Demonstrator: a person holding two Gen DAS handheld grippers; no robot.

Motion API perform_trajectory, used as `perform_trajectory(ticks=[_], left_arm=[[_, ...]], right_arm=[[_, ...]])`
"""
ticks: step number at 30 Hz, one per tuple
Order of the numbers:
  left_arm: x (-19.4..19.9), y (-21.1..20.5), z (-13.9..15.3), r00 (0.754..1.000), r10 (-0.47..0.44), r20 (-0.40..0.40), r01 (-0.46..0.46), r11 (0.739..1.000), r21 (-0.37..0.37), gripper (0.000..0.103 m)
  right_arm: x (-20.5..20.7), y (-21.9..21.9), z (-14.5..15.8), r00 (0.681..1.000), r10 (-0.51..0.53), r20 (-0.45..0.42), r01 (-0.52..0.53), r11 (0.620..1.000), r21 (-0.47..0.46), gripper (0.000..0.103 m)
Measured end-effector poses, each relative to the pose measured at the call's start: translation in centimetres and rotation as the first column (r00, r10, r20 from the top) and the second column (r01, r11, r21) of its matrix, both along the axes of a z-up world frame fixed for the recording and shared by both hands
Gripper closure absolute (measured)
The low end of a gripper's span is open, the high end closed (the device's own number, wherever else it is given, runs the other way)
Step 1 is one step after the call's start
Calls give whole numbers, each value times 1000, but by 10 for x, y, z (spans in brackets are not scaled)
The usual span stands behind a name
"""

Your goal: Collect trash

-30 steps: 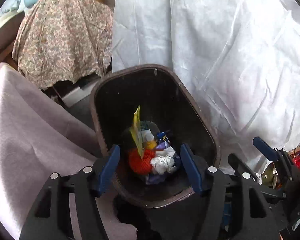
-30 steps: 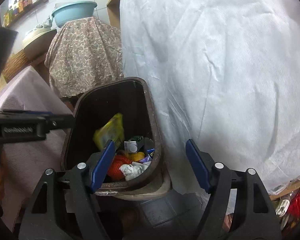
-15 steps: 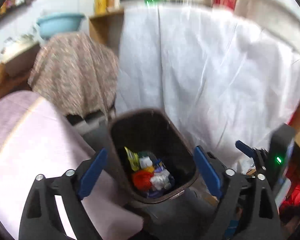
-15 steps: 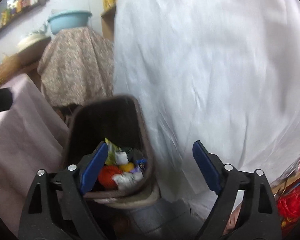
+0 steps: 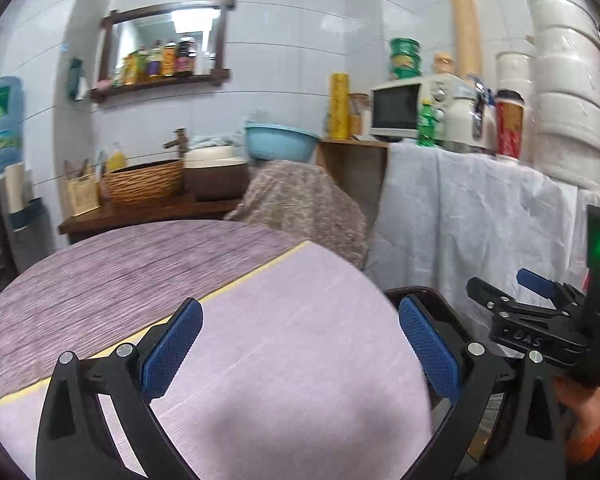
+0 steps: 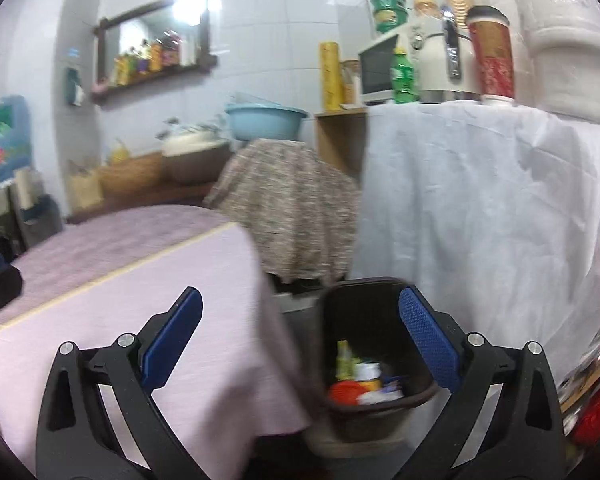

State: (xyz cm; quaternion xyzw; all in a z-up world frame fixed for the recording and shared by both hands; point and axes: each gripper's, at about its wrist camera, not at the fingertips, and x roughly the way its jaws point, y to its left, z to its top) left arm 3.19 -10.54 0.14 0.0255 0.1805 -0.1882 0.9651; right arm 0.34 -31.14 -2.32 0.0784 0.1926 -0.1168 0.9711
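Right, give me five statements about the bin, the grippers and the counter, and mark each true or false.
1. The bin holds trash. True: a red item and a yellow wrapper lie inside with other bits.
2. The right gripper grips a wrapper. False: its jaws are opening with nothing between them.
3. The left gripper is empty. True: its jaws are opening too, nothing between them.
4. The bin stands on the table. False: it stands on the floor beside it.
5. The blue basin sits in the bin. False: it rests on a cloth-covered stand behind.
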Motion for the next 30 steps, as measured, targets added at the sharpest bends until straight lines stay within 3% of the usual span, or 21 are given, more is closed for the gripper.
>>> perform_trajectory(ticks=[7,13,18,30], left_arm=[[-35,58,2,992,124,19,-123,991,-48,5],[-54,85,-4,971,238,19,-236,969,-73,5],[-61,94,0,955,290,59,-287,956,-60,6],[-64,105,1,955,289,57,-284,955,-82,6]], right_arm=[[-37,73,12,997,67,47,-67,998,-13,6],[-51,111,15,992,112,56,-110,993,-45,6],[-60,124,17,986,148,79,-143,988,-64,6],[-63,125,23,978,176,111,-168,983,-79,6]])
